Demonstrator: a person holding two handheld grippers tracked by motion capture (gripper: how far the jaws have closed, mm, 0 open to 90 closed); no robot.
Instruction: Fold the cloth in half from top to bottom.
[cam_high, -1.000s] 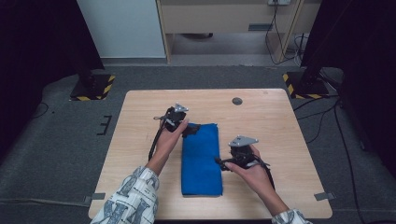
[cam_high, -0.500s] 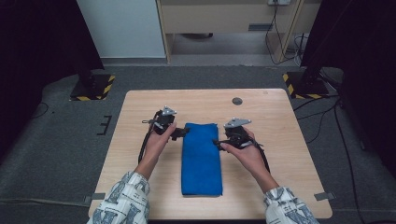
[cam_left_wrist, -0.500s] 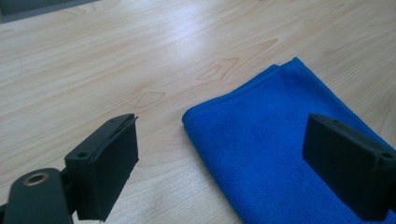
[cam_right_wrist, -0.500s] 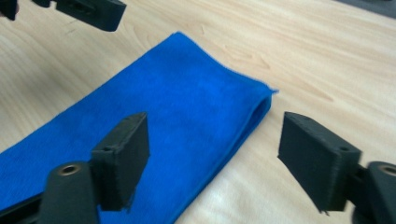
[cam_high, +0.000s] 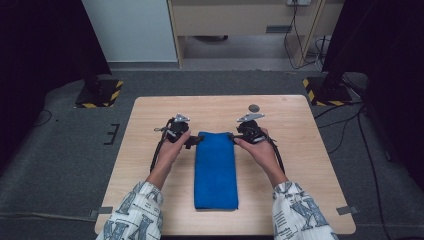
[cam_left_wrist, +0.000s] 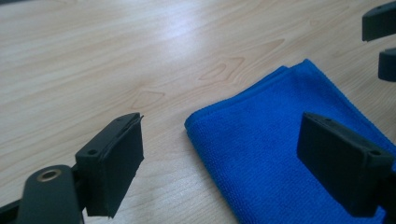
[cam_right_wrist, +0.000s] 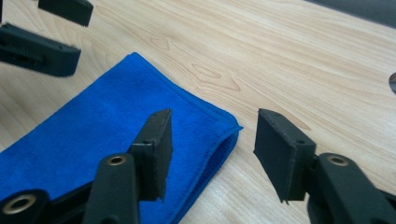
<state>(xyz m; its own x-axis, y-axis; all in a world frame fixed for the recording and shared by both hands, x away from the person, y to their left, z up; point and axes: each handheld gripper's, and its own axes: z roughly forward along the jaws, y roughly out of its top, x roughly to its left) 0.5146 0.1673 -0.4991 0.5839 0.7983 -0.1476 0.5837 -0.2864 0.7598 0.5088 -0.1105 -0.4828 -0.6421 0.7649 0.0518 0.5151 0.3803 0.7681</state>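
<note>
Blue cloth (cam_high: 215, 170), far corners between spread left tongs (cam_high: 194, 142) and right tongs (cam_high: 233, 138), half-closed, untouched.

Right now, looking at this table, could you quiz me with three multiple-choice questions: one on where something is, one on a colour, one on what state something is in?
1. Where does the small dark disc lie on the table?
A. On the cloth
B. Near the far edge, beyond the right tool
C. At the near left corner

2. What colour is the folded cloth?
A. Blue
B. Red
C. White

3. How do the right tool's jaws stand?
A. Clamped on the cloth
C. Shut on nothing
B. Apart, astride the cloth's far corner

Answers:
1 B: the high view shows the disc on bare wood beyond the right tool.
2 A: the cloth is bright blue in every view.
3 B: in the right gripper view the jaws, which have just been closing, have a gap, with the corner between them unpressed.
</note>
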